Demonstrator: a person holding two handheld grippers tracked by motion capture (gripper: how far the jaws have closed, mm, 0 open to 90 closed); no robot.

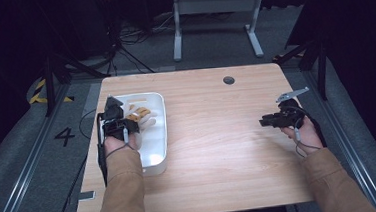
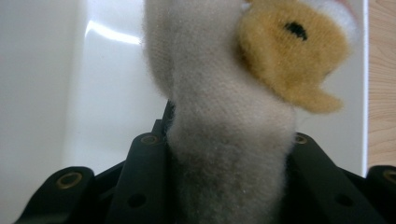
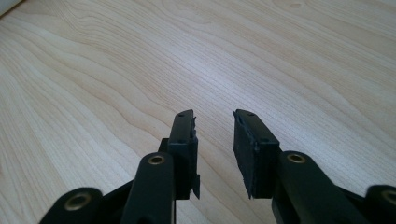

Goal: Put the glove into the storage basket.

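Up close, left hand-held gripper [image 2: 229,154] clamps plush toy [image 2: 224,140] over white tray [image 1: 159,138], right hand-held gripper [image 3: 214,135] parted, empty.

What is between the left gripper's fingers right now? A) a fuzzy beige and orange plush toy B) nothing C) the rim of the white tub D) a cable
A: in the left gripper view the plush toy is pinched between the left gripper fingers, above the white tub.

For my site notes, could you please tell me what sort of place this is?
Probably a recording studio or lab: black curtains surround a light wooden table, loose cables cross grey carpet, and yellow-black hazard tape marks the floor.
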